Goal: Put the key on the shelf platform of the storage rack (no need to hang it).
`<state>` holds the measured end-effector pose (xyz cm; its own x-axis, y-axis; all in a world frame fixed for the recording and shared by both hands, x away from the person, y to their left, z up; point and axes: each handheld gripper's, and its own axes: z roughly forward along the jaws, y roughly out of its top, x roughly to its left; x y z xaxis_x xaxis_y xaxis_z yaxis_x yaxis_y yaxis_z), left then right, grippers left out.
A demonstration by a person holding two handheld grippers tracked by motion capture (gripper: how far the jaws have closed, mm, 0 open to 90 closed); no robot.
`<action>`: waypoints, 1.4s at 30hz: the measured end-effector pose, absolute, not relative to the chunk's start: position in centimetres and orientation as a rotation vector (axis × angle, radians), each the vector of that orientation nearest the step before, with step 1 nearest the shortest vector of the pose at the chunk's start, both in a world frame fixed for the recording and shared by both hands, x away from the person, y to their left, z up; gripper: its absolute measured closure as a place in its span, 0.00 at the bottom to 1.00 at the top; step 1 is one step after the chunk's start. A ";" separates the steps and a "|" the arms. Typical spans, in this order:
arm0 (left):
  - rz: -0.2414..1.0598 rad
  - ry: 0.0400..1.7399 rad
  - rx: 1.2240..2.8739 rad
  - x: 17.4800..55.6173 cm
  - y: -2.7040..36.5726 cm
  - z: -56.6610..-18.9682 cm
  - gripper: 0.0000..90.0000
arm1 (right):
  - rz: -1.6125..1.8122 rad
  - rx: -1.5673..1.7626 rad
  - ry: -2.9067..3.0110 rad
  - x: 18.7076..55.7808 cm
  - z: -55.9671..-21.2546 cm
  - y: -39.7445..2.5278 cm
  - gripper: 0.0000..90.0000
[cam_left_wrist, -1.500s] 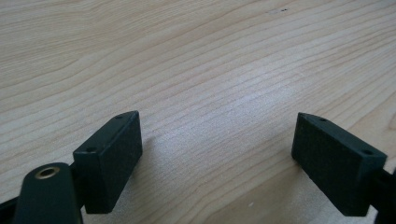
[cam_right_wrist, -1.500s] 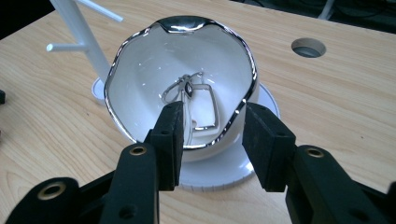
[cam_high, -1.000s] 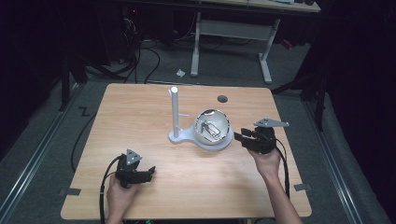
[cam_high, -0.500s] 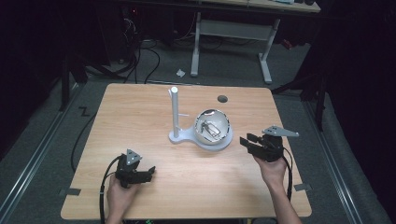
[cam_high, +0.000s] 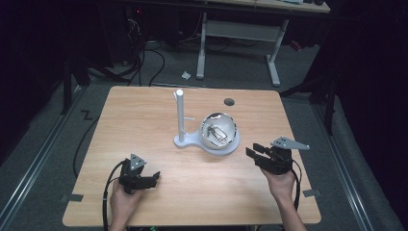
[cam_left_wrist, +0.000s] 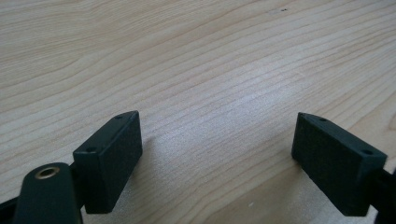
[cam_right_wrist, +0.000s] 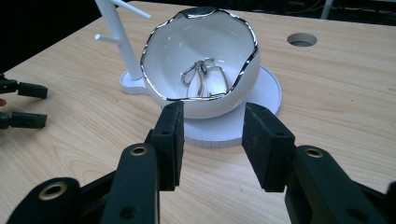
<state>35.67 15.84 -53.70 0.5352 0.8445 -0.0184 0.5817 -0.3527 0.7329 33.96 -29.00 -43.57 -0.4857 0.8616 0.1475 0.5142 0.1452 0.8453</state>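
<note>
Lying inside the white bowl on its stand near the table's middle, the metal clip is untouched. Right claw faces the bowl, spread and empty; left claw is spread wide over bare wood. Pushing in low may knock the bowl off the stand.

At frame centre, a white bowl with a silver rim holds silver metal pieces on a white stand, upon a light wood-grain table; black grippers, left and right, sit lower left and lower right.
</note>
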 end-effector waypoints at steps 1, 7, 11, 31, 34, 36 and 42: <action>0.479 1.150 2.071 35.7 15.8 -53.7 0.18 | 1.280 1.317 2.058 33.8 -43.6 -28.9 0.66; 0.479 1.150 2.071 35.7 15.8 -53.7 0.18 | 1.286 1.306 2.070 33.3 -44.2 -28.5 0.66; 0.479 1.150 2.071 35.7 15.8 -53.7 0.18 | 1.278 1.302 2.082 33.1 -44.6 -28.2 0.66; 0.479 1.150 2.071 35.7 15.8 -53.7 0.18 | 1.285 1.293 2.130 32.4 -47.0 -26.5 0.65; 0.480 1.150 2.071 35.7 15.8 -53.7 0.18 | 1.288 1.297 2.138 32.5 -47.3 -26.2 0.65; 0.479 1.150 2.071 35.7 15.8 -53.7 0.18 | 1.285 1.296 2.145 32.5 -47.5 -25.9 0.65; 0.479 1.150 2.071 35.7 15.8 -53.7 0.18 | 1.282 1.292 2.166 32.4 -48.2 -25.1 0.65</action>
